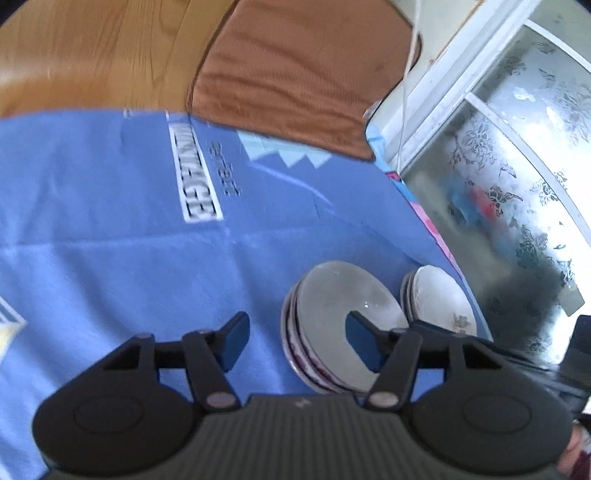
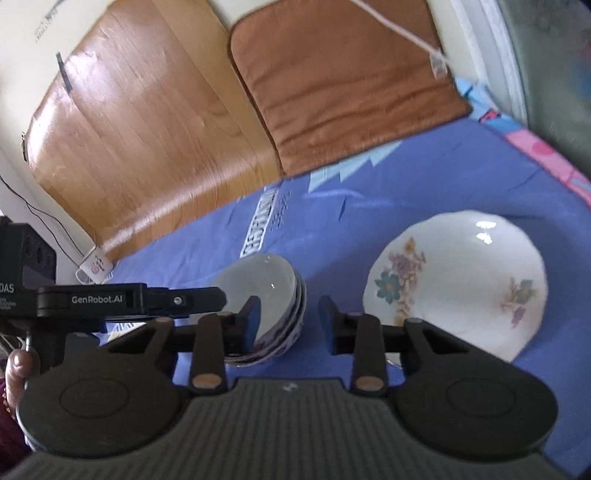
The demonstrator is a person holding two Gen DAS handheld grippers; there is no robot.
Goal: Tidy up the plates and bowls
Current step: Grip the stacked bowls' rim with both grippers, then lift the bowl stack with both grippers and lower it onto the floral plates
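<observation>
A stack of white bowls with purple-patterned sides [image 1: 332,317] sits on the blue cloth [image 1: 110,240]; it also shows in the right wrist view [image 2: 269,295]. To its right lies a stack of white flowered plates [image 1: 439,299], seen larger in the right wrist view [image 2: 458,280]. My left gripper [image 1: 295,338] is open and empty above the cloth, its right finger over the bowl stack. My right gripper [image 2: 288,319] is open and empty, hovering between the bowls and the plates. The left gripper's body [image 2: 110,299] shows at the left of the right wrist view.
A brown cushion [image 1: 295,74] and a wooden board [image 2: 129,140] lie beyond the cloth. A frosted, flower-patterned glass door [image 1: 517,166] stands to the right. A white cable [image 2: 406,33] crosses the cushion. A small white charger [image 2: 94,267] lies at the cloth's left edge.
</observation>
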